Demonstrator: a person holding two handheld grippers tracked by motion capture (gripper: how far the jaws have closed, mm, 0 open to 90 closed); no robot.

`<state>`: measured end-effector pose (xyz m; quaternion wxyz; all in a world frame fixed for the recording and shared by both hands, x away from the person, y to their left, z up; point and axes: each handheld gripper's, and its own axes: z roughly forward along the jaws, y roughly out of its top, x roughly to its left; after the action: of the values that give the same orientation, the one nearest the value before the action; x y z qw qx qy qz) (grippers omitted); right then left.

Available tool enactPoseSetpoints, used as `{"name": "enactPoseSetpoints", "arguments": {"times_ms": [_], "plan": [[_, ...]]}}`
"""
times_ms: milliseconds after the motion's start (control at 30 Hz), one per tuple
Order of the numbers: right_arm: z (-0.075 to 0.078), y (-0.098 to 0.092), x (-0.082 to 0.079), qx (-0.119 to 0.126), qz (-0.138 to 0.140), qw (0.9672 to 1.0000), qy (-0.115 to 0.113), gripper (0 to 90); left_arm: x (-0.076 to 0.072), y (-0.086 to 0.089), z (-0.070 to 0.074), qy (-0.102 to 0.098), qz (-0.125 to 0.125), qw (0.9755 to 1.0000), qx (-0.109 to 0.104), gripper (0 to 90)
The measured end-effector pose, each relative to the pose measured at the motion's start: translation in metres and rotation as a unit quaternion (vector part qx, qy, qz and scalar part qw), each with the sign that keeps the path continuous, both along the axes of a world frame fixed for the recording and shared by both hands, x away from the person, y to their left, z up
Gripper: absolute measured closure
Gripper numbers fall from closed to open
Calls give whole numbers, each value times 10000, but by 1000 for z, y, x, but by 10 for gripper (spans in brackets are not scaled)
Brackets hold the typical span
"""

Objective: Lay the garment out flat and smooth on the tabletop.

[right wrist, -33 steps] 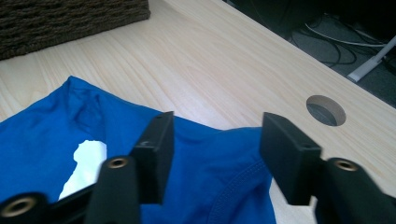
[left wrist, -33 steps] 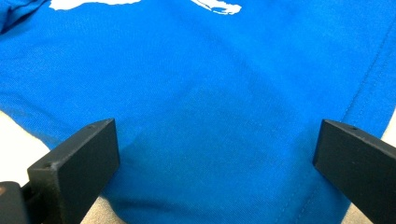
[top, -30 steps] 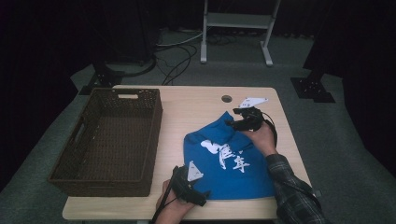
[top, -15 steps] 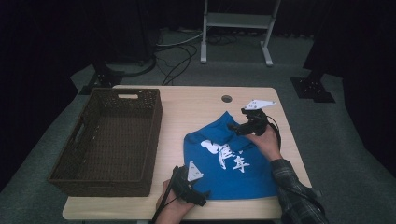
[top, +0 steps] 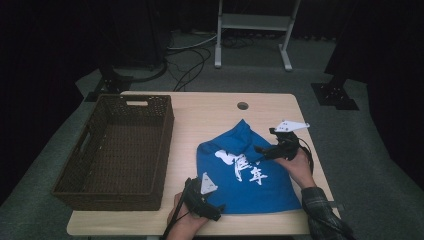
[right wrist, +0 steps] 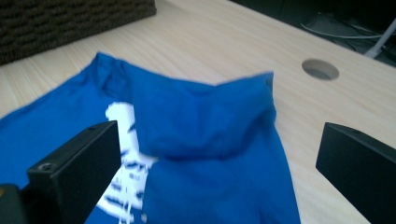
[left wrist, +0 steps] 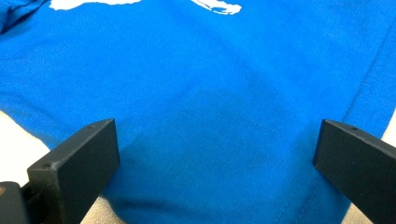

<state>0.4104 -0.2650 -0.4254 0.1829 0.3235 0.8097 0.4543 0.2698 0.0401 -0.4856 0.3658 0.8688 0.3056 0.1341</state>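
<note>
Fingers of both grippers spread wide, right gripper [top: 260,149] just opening over blue shirt [top: 250,175], left gripper [top: 216,209] at its hem, wicker basket [top: 117,150] beside.

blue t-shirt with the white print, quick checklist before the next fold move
1. Blue cotton t-shirt with white print on the light wooden table: ok.
2. Right tongs open, just released, nothing between the jaws: ok.
3. Left tongs open over the near hem, not gripping: ok.
4. Folded-over flap lying flat: not ok, it is rumpled.
5. Brown wicker basket apart from the shirt: ok.
</note>
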Motion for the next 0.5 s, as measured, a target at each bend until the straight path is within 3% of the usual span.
{"name": "enactPoseSetpoints", "arguments": {"times_ms": [400,500], "plan": [[-35,-24,-27,-227,-103,9991,337,0,0,-1,0,-2,26,10000,-4,1],[-42,-26,-28,-408,-110,9982,432,0,0,-1,0,-2,25,10000,-3,1]]}}
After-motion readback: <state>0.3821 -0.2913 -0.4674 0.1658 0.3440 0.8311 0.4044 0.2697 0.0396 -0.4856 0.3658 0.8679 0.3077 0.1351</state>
